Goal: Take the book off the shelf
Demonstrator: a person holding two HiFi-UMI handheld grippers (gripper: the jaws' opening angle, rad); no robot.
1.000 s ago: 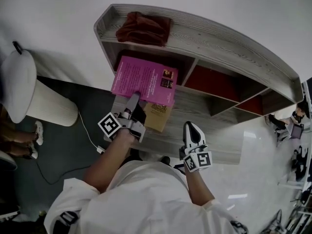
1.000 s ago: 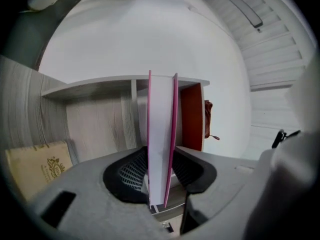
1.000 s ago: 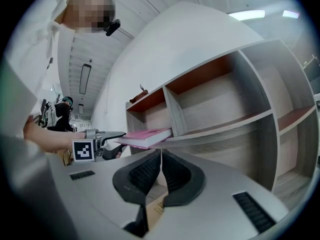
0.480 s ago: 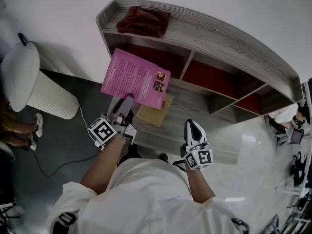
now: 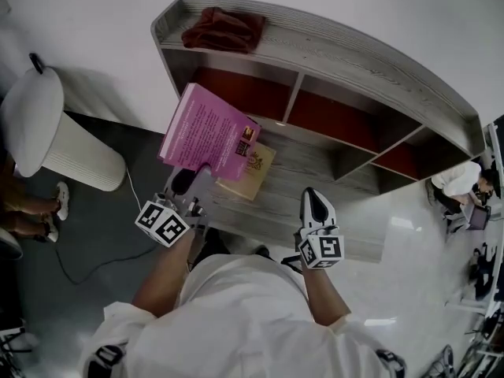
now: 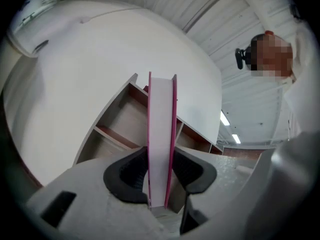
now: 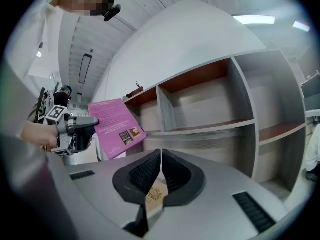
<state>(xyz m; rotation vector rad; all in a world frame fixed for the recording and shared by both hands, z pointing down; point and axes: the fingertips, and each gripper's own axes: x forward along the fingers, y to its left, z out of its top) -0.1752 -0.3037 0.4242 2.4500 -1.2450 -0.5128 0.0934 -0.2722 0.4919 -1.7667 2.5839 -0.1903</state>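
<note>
A pink book is clear of the grey shelf unit, tilted up in front of its left bay. My left gripper is shut on the book's near edge. In the left gripper view the book stands edge-on between the dark pads. The right gripper view shows the pink book to the left, held by the left gripper. My right gripper hangs before the shelf's middle, shut with nothing in it, pads touching. A tan book lies flat on the low shelf board.
A dark red cloth lies on the shelf's top at the left. A white cylindrical stand is left of the shelf, with a cable on the dark floor. Other people sit at the far right.
My left gripper has drawn the pink book out and to the left, away from the shelf, and rolled it up onto its edge. The tan book is now more uncovered. My right gripper barely shifted.
</note>
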